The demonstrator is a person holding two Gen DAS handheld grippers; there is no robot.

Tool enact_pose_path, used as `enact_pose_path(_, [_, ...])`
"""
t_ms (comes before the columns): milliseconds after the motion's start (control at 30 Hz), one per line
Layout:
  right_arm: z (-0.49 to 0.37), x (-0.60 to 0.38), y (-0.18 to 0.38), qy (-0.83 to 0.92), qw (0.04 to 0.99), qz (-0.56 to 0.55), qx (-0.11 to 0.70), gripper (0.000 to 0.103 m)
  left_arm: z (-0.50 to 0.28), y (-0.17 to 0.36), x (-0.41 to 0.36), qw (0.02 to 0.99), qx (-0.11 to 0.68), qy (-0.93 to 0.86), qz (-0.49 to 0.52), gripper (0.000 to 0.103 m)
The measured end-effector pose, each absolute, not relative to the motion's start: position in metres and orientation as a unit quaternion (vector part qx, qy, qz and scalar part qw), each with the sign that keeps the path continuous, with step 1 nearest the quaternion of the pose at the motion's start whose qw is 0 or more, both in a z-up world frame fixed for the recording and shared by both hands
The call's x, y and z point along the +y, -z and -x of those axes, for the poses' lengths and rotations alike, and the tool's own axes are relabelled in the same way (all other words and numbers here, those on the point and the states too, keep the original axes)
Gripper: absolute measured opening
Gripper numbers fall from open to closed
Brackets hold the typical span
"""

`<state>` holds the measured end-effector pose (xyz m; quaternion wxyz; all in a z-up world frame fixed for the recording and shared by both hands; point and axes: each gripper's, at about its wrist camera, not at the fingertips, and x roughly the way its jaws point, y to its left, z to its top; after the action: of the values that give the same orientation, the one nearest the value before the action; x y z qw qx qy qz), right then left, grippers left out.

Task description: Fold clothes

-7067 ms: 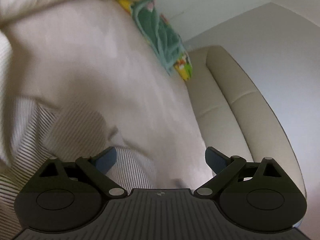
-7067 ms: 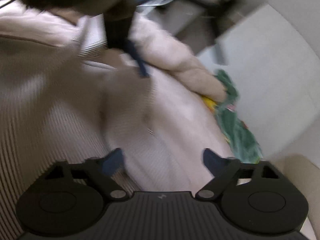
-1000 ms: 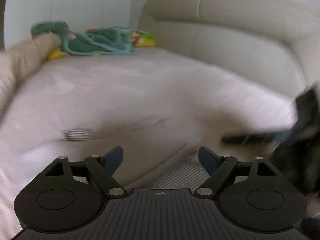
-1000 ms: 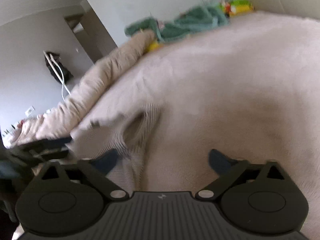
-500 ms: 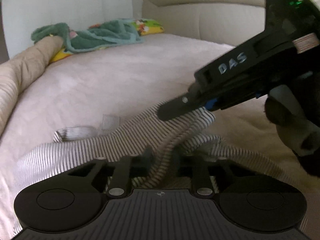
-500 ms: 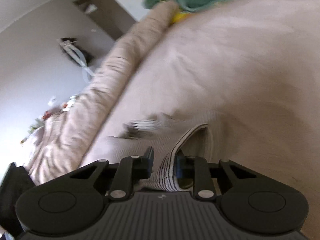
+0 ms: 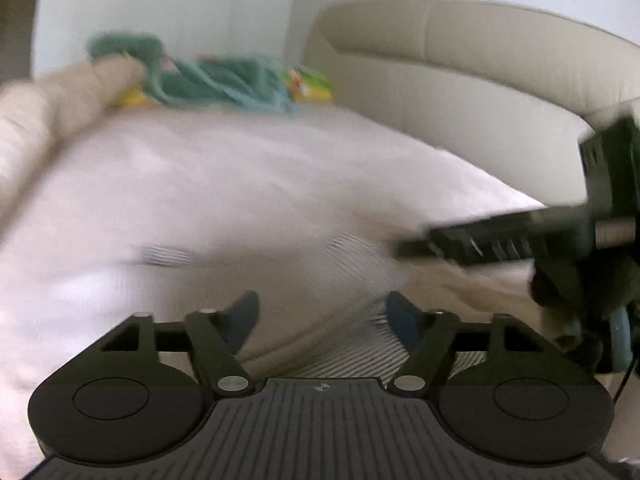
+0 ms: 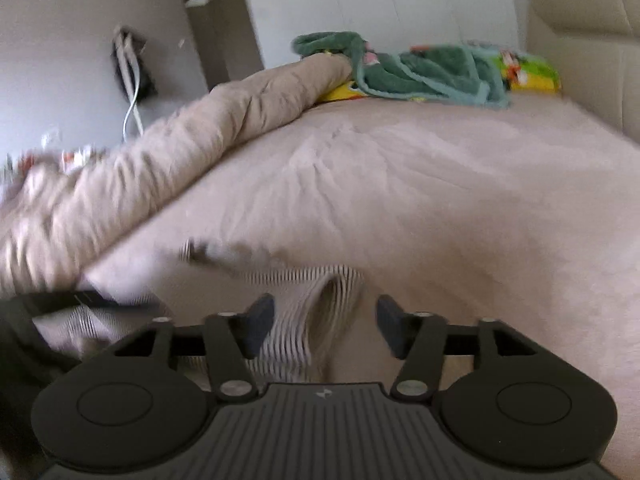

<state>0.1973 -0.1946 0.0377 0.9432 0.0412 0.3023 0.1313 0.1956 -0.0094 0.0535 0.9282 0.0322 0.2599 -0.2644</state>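
Half a second ago both grippers were pinched shut on the striped garment [image 8: 304,320]; now both have let go and their jaws are opening. From the left wrist view, the left gripper [image 7: 322,320] stands with its blue pads well apart over the cloth, which lies blurred on the pinkish bedsheet [image 7: 240,184] from about nine o'clock across to three, none of it pressed between the pads. The right gripper [image 7: 520,240] juts in at three o'clock, lower and flatter than before, and the white lettering seen on its side then is too smeared to read now. In the right wrist view the right gripper [image 8: 324,324] has a raised loop of the stripes standing between its pads, touching neither. A beige duvet [image 8: 180,152] sits at ten o'clock, a green towel [image 8: 420,72] at one
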Motion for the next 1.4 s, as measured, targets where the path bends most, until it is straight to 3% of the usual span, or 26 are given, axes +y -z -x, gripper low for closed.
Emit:
enact_pose_path(133, [-0.169, -0.157, -0.030, -0.133, 0.939, 0.114, 0.295, 0.087, -0.187, -0.048, 0.037, 0.939, 0.271, 0.192, -0.094, 0.089])
enact_pose_path(267, [-0.166, -0.120, -0.011, -0.113, 0.914, 0.240, 0.306, 0.087, -0.197, -0.027, 0.067, 0.928, 0.318, 0.142, -0.134, 0.089])
enact_pose_path(367, [-0.178, -0.107, 0.005, -0.059, 0.903, 0.319, 0.283, 0.087, -0.198, -0.014, 0.080, 0.925, 0.325, 0.102, -0.170, 0.096])
enact_pose_path(433, [-0.187, -0.115, 0.006, -0.032, 0.904, 0.319, 0.283, 0.098, -0.199, -0.013, 0.091, 0.926, 0.328, 0.075, -0.174, 0.096])
enact_pose_path(733, [-0.119, -0.112, -0.021, -0.077, 0.924, 0.240, 0.289, 0.100, -0.160, -0.020, 0.119, 0.926, 0.348, 0.127, -0.073, 0.095])
enact_pose_path(867, [-0.075, -0.121, -0.022, -0.112, 0.929, 0.188, 0.299, 0.101, -0.145, 0.000, 0.115, 0.916, 0.375, 0.109, -0.097, 0.097])
enact_pose_path(1133, [-0.002, -0.135, -0.022, -0.084, 0.932, 0.195, 0.294, 0.103, -0.112, -0.012, 0.140, 0.933, 0.345, 0.073, -0.067, 0.099])
enact_pose_path(1400, [0.069, -0.098, 0.012, -0.125, 0.910, 0.284, 0.276, 0.103, -0.021, -0.025, 0.107, 0.931, 0.290, 0.204, -0.089, 0.099])
